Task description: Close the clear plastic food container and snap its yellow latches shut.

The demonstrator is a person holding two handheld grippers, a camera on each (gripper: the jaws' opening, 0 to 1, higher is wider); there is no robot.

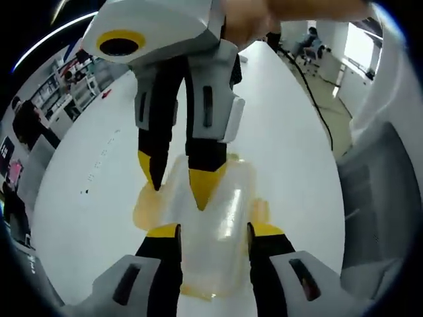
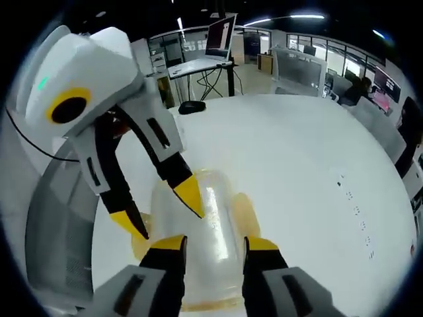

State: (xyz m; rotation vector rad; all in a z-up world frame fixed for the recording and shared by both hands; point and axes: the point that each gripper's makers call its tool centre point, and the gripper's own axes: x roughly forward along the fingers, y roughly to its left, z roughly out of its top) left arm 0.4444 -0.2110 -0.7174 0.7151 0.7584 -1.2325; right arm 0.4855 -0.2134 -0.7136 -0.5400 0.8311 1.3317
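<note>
Both tools [image 1: 213, 230] [image 2: 215, 243] open over lidded clear container [image 2: 208, 231]; no legible writing

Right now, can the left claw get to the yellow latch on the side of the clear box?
Probably yes. The left claw is open over the clear box, and the yellow latch beside it looks uncovered on the white table.
</note>
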